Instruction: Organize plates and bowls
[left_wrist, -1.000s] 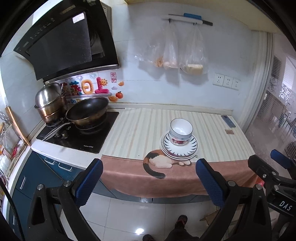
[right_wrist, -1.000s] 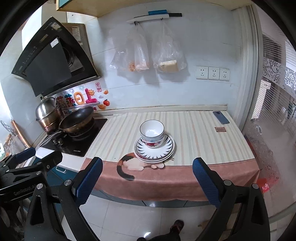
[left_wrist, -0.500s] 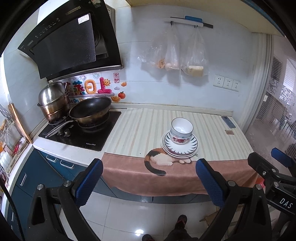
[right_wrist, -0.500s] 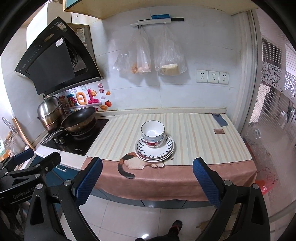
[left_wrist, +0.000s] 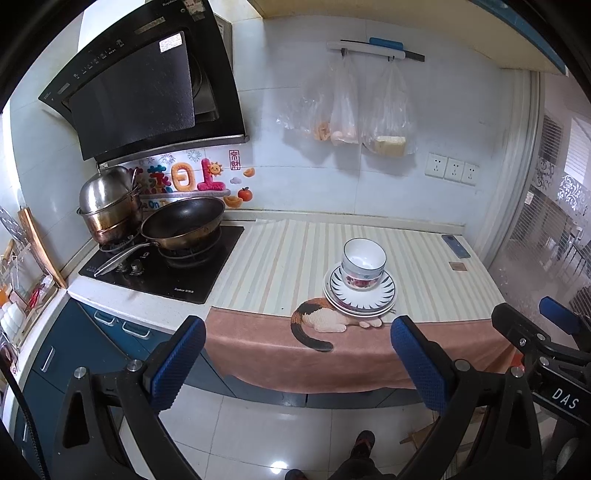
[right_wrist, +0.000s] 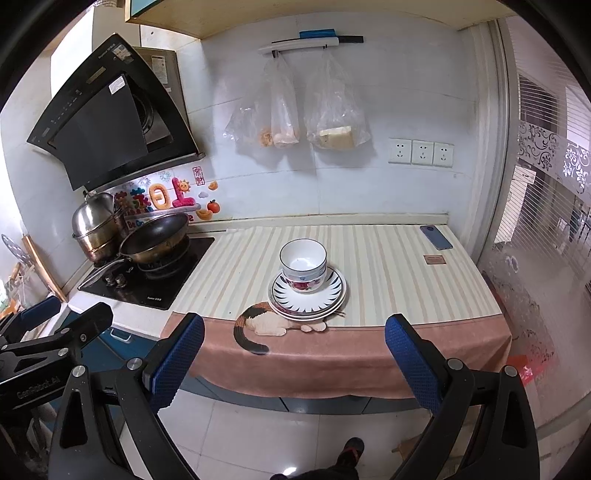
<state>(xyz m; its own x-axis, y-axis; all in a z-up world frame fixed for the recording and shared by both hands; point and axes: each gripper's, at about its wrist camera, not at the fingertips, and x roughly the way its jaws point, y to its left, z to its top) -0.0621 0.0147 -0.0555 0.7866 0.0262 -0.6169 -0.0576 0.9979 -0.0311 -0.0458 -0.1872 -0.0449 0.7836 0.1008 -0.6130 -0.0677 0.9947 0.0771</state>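
Observation:
Stacked white bowls (left_wrist: 363, 265) (right_wrist: 303, 265) with a flower pattern sit on a stack of striped-rim plates (left_wrist: 384, 295) (right_wrist: 332, 295) near the front edge of the striped counter. My left gripper (left_wrist: 297, 354) hangs open well in front of the counter, above the floor, with nothing between its blue pads. My right gripper (right_wrist: 293, 350) is likewise open and empty, back from the counter edge and roughly centred on the stack. Each gripper shows at the edge of the other's view.
A black hob with a frying pan (left_wrist: 183, 225) and steel pots (left_wrist: 107, 206) lies left of the stack. A phone (right_wrist: 436, 237) and a small card (right_wrist: 434, 259) lie at the counter's far right. Plastic bags (right_wrist: 295, 110) hang on the wall. A shoe (right_wrist: 349, 452) shows on the tiled floor.
Both grippers have tilted or risen a little, so the counter and the stack sit lower in both views. The bowls and plates have not moved.

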